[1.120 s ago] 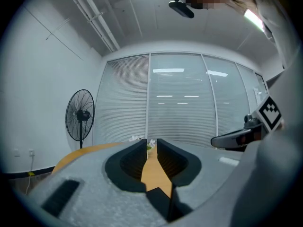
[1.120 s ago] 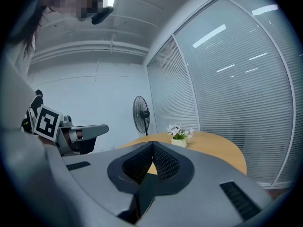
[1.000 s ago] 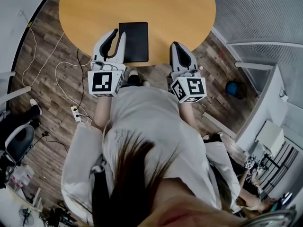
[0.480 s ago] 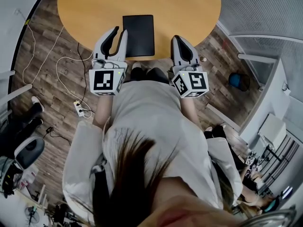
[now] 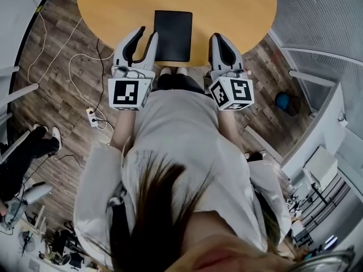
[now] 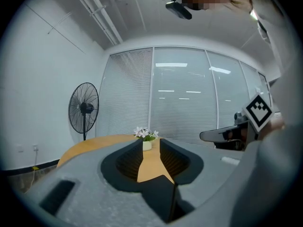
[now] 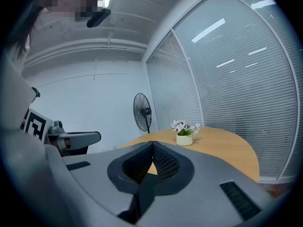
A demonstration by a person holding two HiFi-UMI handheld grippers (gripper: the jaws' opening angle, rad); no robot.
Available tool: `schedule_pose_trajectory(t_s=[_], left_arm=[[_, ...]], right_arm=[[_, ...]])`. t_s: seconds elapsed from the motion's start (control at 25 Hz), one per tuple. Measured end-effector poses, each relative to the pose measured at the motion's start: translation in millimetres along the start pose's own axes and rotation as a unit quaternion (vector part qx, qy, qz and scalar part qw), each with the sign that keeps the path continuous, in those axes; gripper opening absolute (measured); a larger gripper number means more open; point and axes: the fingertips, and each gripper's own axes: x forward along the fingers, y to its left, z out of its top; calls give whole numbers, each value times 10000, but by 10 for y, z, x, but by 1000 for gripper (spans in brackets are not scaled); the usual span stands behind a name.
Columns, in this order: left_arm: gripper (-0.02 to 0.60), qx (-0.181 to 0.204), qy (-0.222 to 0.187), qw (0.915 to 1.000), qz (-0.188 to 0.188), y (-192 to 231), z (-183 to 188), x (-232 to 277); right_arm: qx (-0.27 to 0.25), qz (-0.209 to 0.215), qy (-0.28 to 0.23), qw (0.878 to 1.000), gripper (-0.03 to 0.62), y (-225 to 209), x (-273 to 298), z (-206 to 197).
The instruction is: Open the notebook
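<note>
Left gripper [image 5: 146, 35] has just been opening its jaws, so they're wider than 1 second ago, and in the left gripper view only bare wooden table [image 5: 113, 4] shows between them, nothing held. Both grippers also look a touch lower against the notebook [image 5: 173, 35] than before. That notebook is black, closed and flat on the round table, close to the edge nearest the person. The left gripper sits just beside the notebook's left edge, though I can't tell if it's touching. The right gripper [image 5: 219, 37] is off the notebook's right side with a clear gap, its 2 jaw tips pressed together and empty. Beyond the notebook's far end there's a small white flower pot [image 6: 147, 143] on the table, and further back a standing fan [image 6: 84, 109] by the blinds.
</note>
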Motion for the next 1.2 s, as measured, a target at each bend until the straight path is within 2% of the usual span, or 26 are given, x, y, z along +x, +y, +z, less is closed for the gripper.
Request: schedule_pose_trajectory(t_s=[0.36,0.56,0.84,1.2], left_arm=[[135,37,177,9998,53,-146,-22,160],[135,104,374,9992,-41,-242,-113,252],[133,209,900,9944,-515,-538,-528,438],[141,372,1582,9810,-1059,-941,-1189,518]], right_arm=[[71,129,59,9999,2,-251,71,28],[140,83,151,9998,2,-371,70,-16],[232,-82,351,9991,0,-500,-10,-165],[355,-292,611,9971,0,-581,-120,-433]])
